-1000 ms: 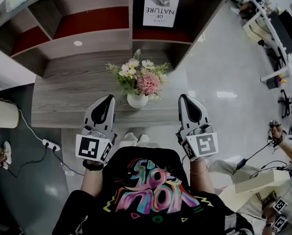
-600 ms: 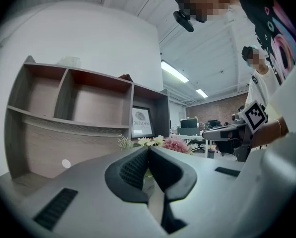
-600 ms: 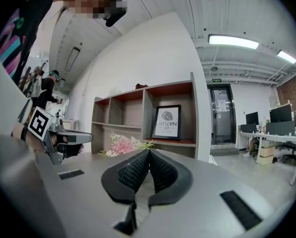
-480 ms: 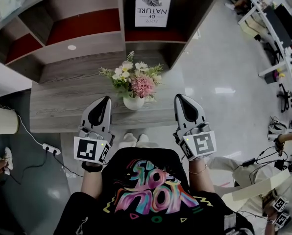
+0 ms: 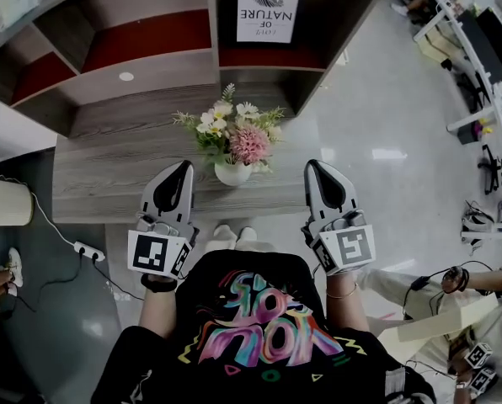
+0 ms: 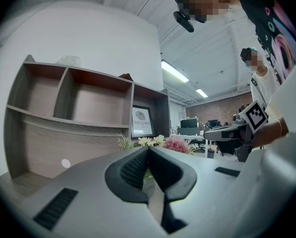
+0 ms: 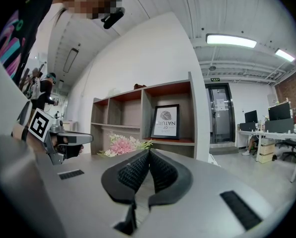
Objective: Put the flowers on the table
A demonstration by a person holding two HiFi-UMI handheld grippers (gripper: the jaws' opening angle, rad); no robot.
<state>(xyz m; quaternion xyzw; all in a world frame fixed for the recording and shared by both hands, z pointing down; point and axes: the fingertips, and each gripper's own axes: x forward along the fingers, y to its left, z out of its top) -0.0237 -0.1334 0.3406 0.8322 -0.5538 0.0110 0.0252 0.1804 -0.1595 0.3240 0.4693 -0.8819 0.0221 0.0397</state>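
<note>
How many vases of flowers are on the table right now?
1. The white vase of flowers stands near the front edge of the table, between the left gripper and right gripper, touching neither. The shelf behind shows none, though parts are hidden.

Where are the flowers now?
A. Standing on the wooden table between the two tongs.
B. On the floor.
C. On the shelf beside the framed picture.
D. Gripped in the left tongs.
A: the vase of flowers stands on the table, with the left tongs and right tongs shut and empty beside it.
</note>
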